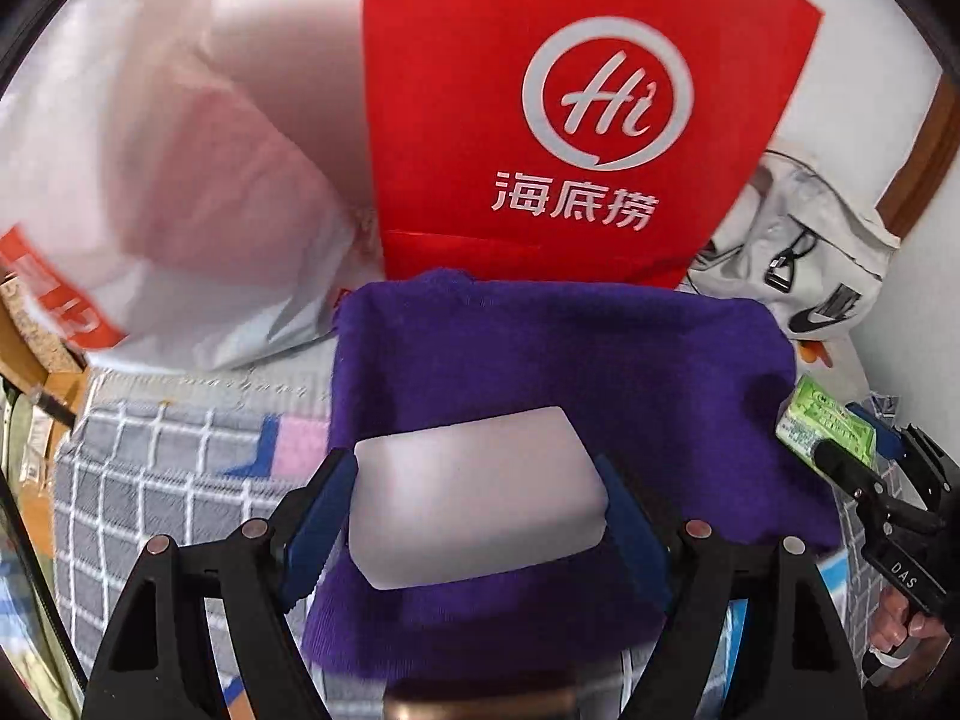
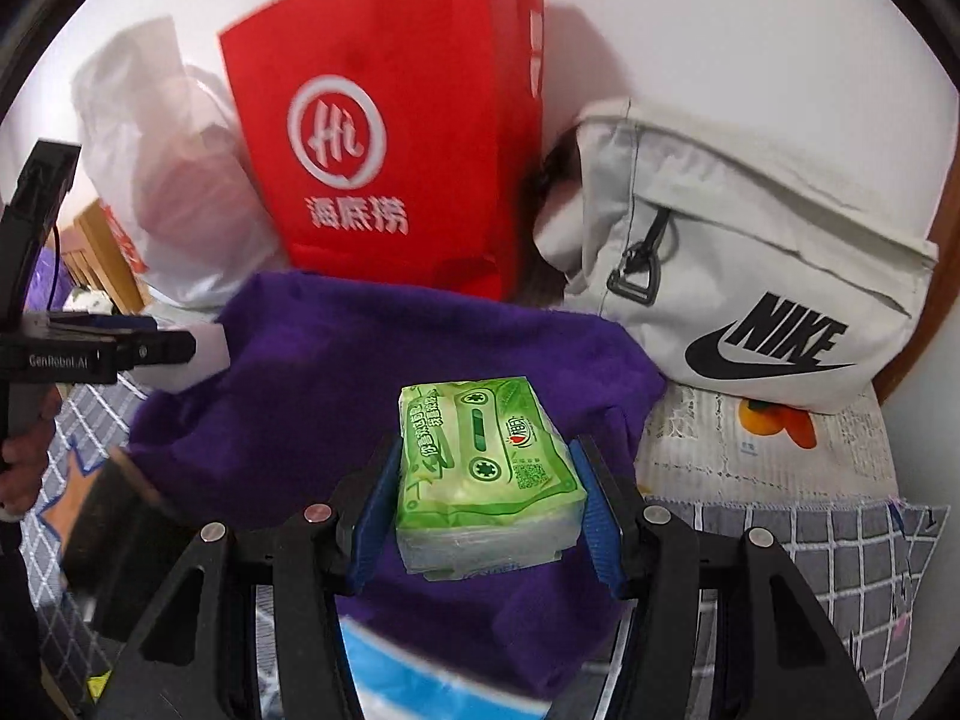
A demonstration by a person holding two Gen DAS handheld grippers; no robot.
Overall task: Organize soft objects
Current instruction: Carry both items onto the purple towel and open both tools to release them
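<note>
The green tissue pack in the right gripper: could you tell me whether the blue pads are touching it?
Touching. In the right wrist view the right gripper has both blue pads pressed against the sides of the green tissue pack, held above the purple cloth.

Two black handheld grippers
Left gripper [image 1: 477, 510] and right gripper [image 2: 486, 492]: blue ridged pads, silver round rivets, white lettering.

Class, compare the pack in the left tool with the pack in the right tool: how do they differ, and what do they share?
The white pack is plain and unprinted; the green pack carries a cassette picture and text. The white pack spreads its tool's fingers wider than the green pack does. Both are soft blocks gripped by their sides over the purple cloth.
</note>
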